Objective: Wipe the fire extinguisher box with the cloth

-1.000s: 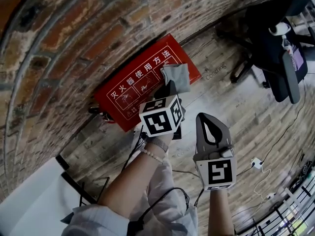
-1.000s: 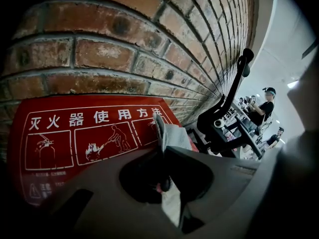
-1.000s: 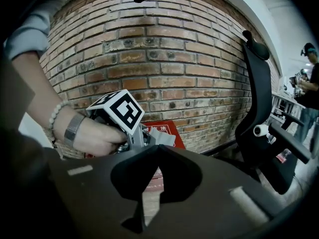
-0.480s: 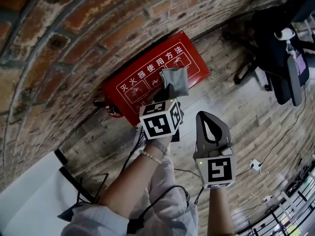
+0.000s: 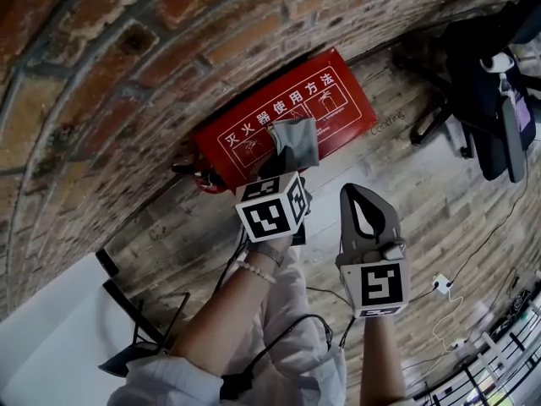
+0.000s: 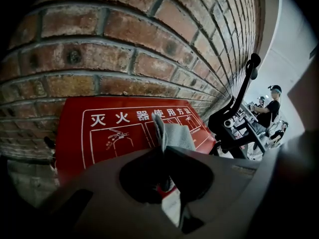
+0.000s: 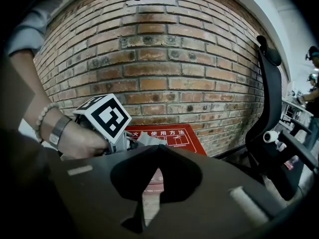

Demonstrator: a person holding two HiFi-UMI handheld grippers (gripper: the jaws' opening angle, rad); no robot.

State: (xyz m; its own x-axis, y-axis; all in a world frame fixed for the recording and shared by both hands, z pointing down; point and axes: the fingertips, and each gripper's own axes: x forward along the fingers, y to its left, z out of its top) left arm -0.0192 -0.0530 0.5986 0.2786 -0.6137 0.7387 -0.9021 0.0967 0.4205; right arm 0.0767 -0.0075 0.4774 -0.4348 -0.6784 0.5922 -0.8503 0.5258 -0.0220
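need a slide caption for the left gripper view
Left gripper shut on a grey cloth, held before the red fire extinguisher box against a brick wall.

Dim, even indoor light, heavy fisheye bending at the edges, dark vignetted corners, near jaws blurred, brighter daylight at right.

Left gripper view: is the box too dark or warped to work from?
Left gripper view: the box lettering is sharp, the brick wall bows, corners go black. Head view: box evenly lit, wall curved. Right gripper view: box small, partly hidden.
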